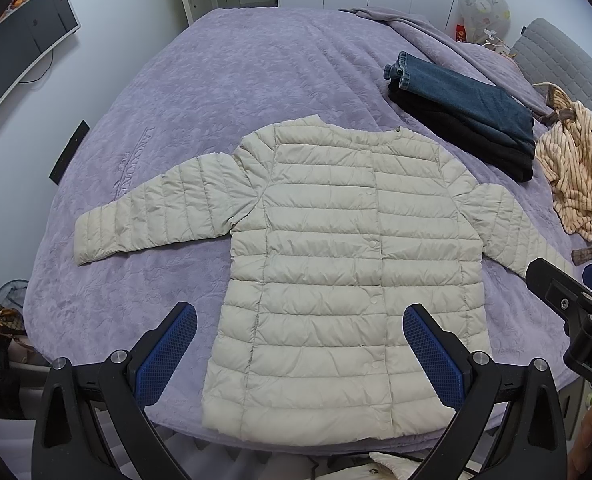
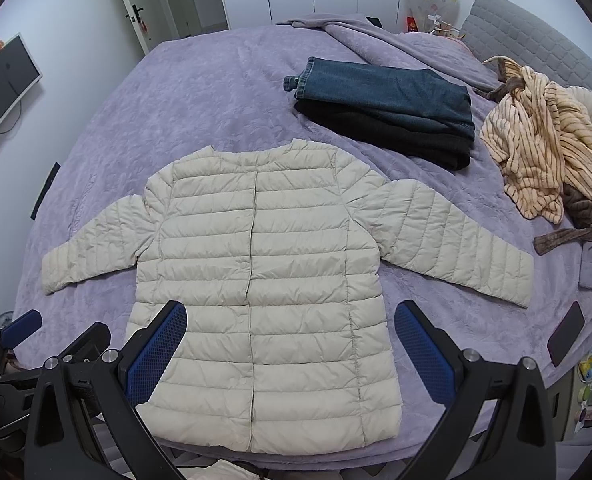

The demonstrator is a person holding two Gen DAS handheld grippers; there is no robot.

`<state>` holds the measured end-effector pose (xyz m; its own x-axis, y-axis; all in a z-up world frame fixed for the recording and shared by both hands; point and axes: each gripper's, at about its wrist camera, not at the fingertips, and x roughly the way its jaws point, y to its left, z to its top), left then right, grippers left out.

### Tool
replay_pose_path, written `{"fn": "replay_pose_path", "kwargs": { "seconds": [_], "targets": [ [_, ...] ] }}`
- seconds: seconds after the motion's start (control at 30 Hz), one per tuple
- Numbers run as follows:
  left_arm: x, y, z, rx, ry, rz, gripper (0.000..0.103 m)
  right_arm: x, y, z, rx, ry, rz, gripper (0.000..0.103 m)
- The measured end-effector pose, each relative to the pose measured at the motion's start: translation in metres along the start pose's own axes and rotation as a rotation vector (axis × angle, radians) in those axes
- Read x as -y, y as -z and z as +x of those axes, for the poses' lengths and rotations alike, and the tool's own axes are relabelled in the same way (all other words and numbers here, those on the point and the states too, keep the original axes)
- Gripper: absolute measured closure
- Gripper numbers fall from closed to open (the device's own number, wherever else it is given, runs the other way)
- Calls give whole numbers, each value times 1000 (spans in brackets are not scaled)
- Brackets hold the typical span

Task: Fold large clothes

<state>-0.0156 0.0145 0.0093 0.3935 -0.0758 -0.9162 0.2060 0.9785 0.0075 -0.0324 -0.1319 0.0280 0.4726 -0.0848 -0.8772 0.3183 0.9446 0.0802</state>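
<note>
Lavender quilted bedspread covers a wide bed in a bedroom with white wardrobe doors behind it and a grey padded headboard on the right side. On the near part of the bedspread lies a cream puffer jacket, spread flat with its front up, the snap buttons closed and the hem toward the cameras. Both sleeves are stretched out to the sides and a little downward.

Beyond the jacket's right shoulder is a stack of folded clothes: blue jeans on top of a black garment. Near the headboard there is a crumpled orange striped garment, not folded.

The left gripper hangs above the lower part of the jacket with its blue-padded jaws wide apart and nothing between them. The right gripper is in the same way over the hem area, jaws spread, holding nothing. In the left wrist view the right gripper appears at the right edge, close to the jacket's right cuff.

A dark phone lies at the bed's right edge.
</note>
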Motion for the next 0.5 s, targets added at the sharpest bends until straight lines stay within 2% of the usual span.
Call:
{"fn": "replay_pose_path", "kwargs": {
  "seconds": [0.5],
  "targets": [
    [0, 0, 0, 0, 0, 0, 0, 0, -2, 1, -1, -1, 1, 0]
  ]
}}
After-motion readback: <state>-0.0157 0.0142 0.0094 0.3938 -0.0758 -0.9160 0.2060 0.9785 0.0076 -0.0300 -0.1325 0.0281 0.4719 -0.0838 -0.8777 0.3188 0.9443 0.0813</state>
